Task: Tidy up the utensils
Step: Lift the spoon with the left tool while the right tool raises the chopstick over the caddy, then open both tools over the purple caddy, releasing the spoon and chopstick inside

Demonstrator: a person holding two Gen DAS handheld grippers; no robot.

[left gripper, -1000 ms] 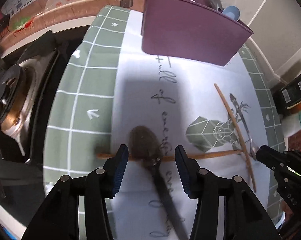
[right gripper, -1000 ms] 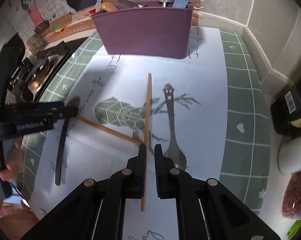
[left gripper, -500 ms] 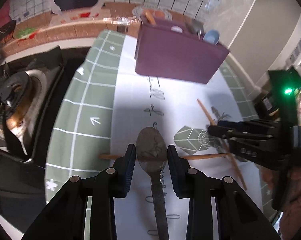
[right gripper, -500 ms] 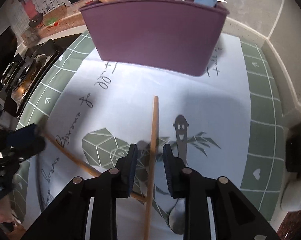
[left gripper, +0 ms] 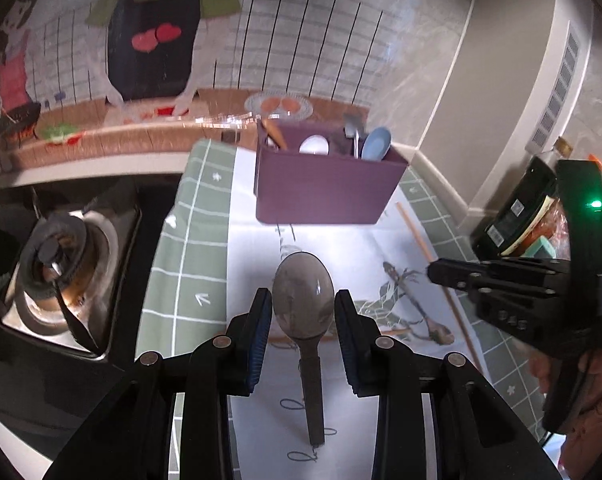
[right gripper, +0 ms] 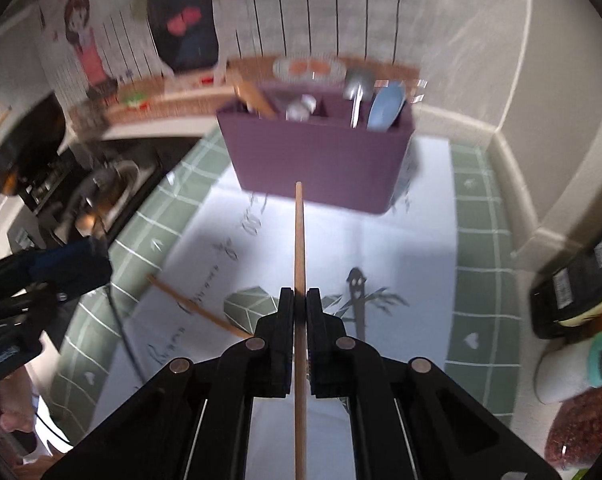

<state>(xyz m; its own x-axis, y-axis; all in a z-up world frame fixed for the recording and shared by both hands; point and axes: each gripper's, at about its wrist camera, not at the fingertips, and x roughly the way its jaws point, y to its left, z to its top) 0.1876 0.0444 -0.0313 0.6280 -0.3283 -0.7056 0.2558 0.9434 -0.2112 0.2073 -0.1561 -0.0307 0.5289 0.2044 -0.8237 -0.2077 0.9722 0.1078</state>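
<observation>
The left gripper (left gripper: 303, 312) clamps the bowl of a dark metal spoon (left gripper: 303, 304), lifted above the white printed mat (left gripper: 341, 240), short of the purple plastic utensil caddy (left gripper: 325, 188). The right gripper (right gripper: 299, 308), jaws just closed, pinches a thin wooden chopstick (right gripper: 299, 240) pointing at that caddy. A second chopstick (right gripper: 197, 308) and, seemingly, a small metal spoon (left gripper: 421, 312) lie on the mat nearer than the caddy.

Dull metal spoon (left gripper: 303, 300), plain wooden chopstick (right gripper: 299, 240), matt purple plastic caddy (left gripper: 321, 188), smooth printed mat (left gripper: 189, 240).
</observation>
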